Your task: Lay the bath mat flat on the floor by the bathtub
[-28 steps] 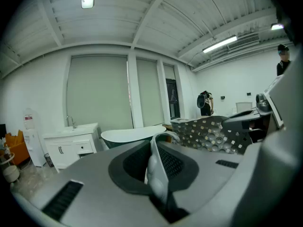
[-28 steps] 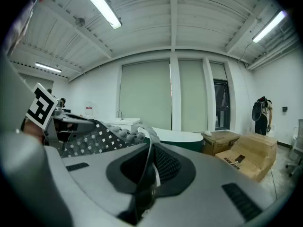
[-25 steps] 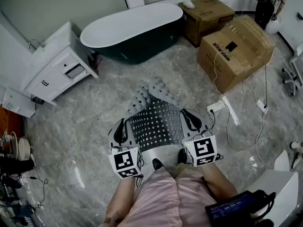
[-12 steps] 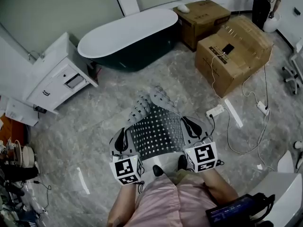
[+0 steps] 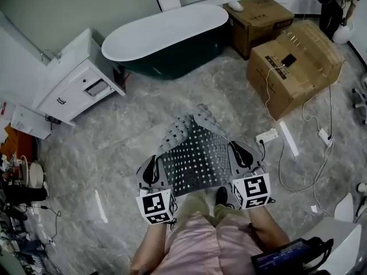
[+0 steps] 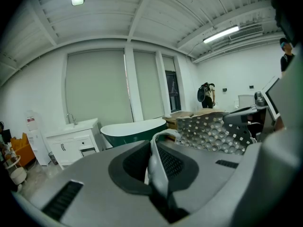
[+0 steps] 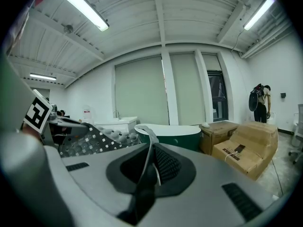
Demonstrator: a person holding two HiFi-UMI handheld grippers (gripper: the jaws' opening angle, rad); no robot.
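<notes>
Underfoot, the grey marbled floor (image 5: 132, 130) fills most of the head view. At its far side stands the bathtub (image 5: 166, 36), dark green outside and white inside, set along the wall. To the right of it sit two cardboard boxes (image 5: 295, 65), the nearer one with a white cable trailing over its top. To the left of the tub is a white vanity cabinet (image 5: 71, 82) with a drawer pulled slightly out. The bath mat (image 5: 195, 156) is not on the floor: it is held up in front of the person's legs, stretched between the two tools and well apart from the tub. Its near part shows a dark face with a grid of pale squares, while its far end curls over and shows rows of round suction cups. The left tool (image 5: 150, 172) is clamped on the mat's left edge, and in the left gripper view a fold of the mat is pinched tight between its jaws. The right tool (image 5: 241, 154) is clamped on the right edge the same way. A white power strip (image 5: 265, 136) lies on the floor just right of the mat.
</notes>
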